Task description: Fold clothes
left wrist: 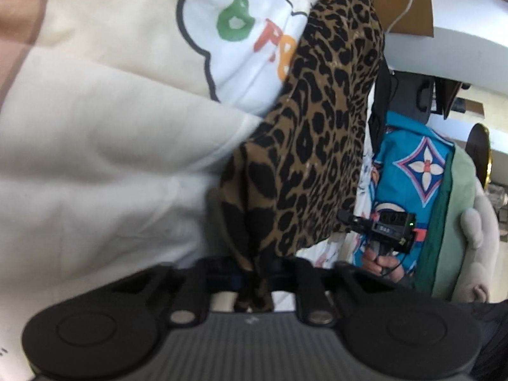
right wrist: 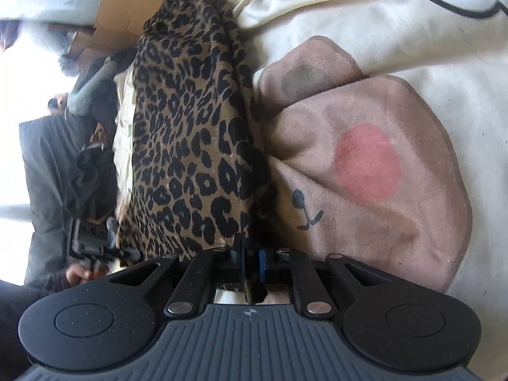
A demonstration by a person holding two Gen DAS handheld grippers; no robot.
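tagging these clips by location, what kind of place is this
Probably a bedroom or living room at home: a cream bed cover with a cartoon print, a grey plush toy and a brown cardboard box beside the leopard-print garment.

A cream bedspread [left wrist: 95, 165] with a cartoon print carries the clothes. A leopard-print garment [right wrist: 190, 146] lies bunched on it, touching a pink plush cushion [right wrist: 365, 171].

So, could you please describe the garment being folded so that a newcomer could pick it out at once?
Start from the cream bedding with its pink cartoon face. Across it runs the leopard-print garment, pinched at either end by the left tool and the right tool. It alone has black spots on tan.
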